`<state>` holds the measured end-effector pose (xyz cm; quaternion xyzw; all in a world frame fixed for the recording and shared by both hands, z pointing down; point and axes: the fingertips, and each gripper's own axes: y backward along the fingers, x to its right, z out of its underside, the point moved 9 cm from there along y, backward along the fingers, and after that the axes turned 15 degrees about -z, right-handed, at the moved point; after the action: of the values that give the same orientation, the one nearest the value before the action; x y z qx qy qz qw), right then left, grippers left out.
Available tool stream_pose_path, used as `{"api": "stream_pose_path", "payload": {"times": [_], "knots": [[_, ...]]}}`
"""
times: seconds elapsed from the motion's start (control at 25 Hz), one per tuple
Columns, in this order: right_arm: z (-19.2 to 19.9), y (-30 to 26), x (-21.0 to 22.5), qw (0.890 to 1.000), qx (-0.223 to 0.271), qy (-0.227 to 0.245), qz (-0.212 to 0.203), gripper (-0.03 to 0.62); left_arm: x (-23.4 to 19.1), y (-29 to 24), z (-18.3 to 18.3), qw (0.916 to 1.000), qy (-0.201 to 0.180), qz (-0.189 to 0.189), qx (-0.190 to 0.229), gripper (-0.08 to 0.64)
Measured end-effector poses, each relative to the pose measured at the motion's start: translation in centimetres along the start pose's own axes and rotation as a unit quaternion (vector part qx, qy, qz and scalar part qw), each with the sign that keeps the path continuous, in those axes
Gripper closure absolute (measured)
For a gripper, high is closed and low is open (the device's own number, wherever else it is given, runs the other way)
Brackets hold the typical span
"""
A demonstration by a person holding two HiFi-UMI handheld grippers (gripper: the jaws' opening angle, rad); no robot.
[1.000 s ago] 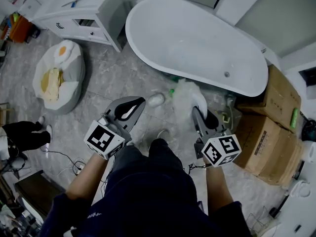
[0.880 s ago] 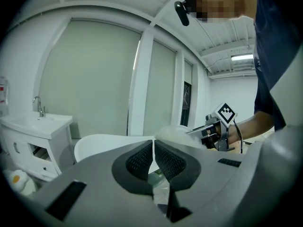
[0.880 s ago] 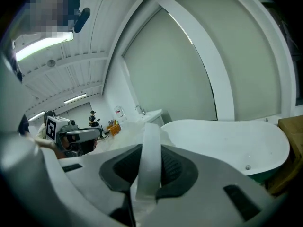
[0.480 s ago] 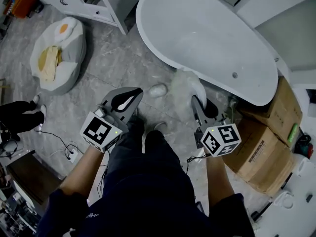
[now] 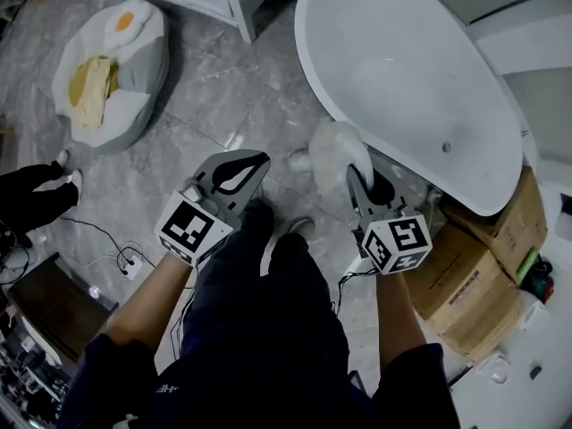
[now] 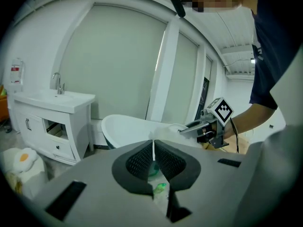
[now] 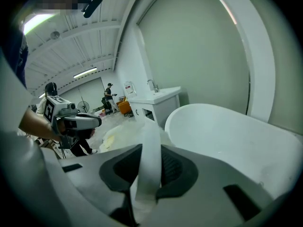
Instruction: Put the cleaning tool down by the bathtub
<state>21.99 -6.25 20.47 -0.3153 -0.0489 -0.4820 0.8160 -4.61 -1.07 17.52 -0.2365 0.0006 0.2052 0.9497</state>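
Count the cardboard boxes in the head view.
2. One cardboard box sits at the right edge, beside the bathtub's end; the other lies nearer, just right of the right gripper. Others may be out of view.

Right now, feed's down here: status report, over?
Right gripper shut on cleaning tool. Left gripper shut, empty. Tool beside bathtub, not down. Bottle on floor nearby.

no legible text was recorded in this bathroom scene. only square black-and-white marker patterns were shown on the cubes of the left gripper (image 5: 243, 170) and right gripper (image 5: 362, 179). print on a cardboard box (image 5: 474, 275), a wall dispenser's red label (image 6: 15, 72) and a dark garment (image 5: 168, 389) was left too small or blurred to be read.
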Motion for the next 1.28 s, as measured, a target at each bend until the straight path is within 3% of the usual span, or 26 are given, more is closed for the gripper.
{"api": "stream_pose_path", "payload": {"times": [0.24,0.48,0.8,1.28], "knots": [[1.5,-8.3,1.6,0.999,-0.042,0.003,-0.013,0.503,-6.3,-3.0,4.4,0.9994,0.003,-0.002,-0.033,0.526],[6.3,-16.2,4.3,0.995,-0.093,0.018,-0.038,0.503,-9.5,-5.8,10.6,0.9984,0.013,-0.015,-0.053,0.526],[15.4,-24.0,9.8,0.988,-0.137,0.040,-0.065,0.503,-11.1,-9.7,21.1,0.9955,0.034,-0.045,-0.076,0.526],[28.6,-31.9,18.1,0.975,-0.167,0.104,-0.100,0.503,-10.0,-17.5,34.6,0.9925,0.043,-0.087,-0.074,0.526]]}}
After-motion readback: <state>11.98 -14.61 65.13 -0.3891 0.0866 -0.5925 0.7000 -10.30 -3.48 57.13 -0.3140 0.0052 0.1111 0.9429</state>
